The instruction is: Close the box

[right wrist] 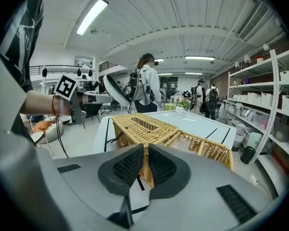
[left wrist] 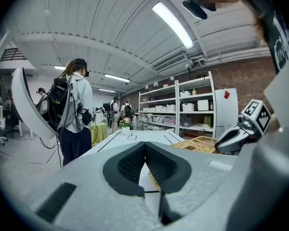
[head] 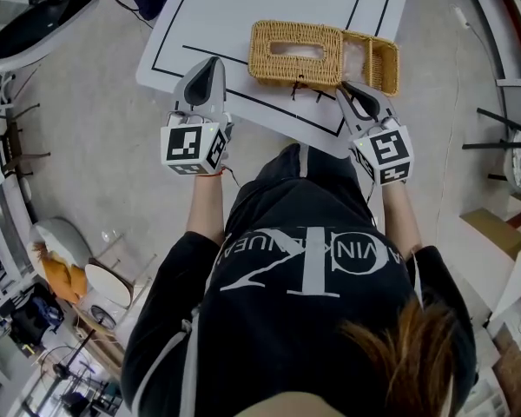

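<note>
A wicker box lies open on the white table [head: 200, 24] as two joined halves. The half with an oblong slot [head: 295, 52] is on the left and the open half [head: 373, 61] on the right. My right gripper [head: 346, 86] hovers just in front of the seam between them. In the right gripper view the right gripper [right wrist: 146, 146] points at the slotted half [right wrist: 144, 124]; its jaws are nearly together, with a thin gap and nothing in it. My left gripper [head: 213, 62] sits left of the box, apart from it, over the table's near edge. In its own view the left gripper [left wrist: 145, 143] is shut and empty.
Thin black cords [head: 306, 89] trail on the table at the box's front. Black lines mark the tabletop. The table's near edge runs just under both grippers. Storage shelves [left wrist: 183, 109] and standing people [right wrist: 147, 88] fill the room behind.
</note>
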### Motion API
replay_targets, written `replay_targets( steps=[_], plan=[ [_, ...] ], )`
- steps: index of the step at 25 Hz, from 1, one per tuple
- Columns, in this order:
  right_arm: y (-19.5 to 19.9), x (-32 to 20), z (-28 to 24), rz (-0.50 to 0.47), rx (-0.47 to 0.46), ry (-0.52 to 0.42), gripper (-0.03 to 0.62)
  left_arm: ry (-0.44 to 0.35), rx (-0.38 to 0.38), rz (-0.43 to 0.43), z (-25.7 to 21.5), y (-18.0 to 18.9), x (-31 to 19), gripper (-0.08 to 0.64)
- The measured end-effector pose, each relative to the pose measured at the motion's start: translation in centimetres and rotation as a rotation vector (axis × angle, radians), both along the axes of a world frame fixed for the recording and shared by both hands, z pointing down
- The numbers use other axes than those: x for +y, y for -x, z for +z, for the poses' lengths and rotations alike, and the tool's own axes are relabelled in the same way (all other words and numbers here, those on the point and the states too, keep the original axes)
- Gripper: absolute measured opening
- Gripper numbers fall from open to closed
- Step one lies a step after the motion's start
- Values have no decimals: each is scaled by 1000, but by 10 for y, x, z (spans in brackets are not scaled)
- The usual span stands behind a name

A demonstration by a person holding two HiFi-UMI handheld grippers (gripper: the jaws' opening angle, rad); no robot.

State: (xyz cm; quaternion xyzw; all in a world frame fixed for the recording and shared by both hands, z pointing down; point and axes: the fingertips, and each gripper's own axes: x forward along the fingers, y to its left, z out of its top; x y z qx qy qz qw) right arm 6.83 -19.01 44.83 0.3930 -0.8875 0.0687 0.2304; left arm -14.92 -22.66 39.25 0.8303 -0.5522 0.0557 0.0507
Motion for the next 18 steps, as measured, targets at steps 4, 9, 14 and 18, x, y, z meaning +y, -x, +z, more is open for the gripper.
replay_targets(
  steps=[4, 9, 14, 18],
  plan=[
    [-5, -1, -6, 33, -42, -4, -2, -8, 2, 3, -2, -1, 0, 11],
    [-11, -3, -19, 64, -85, -27, 0, -22, 7, 16, -7, -7, 0, 11],
    [-16, -2, -33, 85, -109, -65, -2, -39, 8, 35, -14, -14, 1, 11],
    [-22, 0, -45, 109, -139, -95, -2, -55, 19, 50, -21, -20, 4, 11]
  ],
)
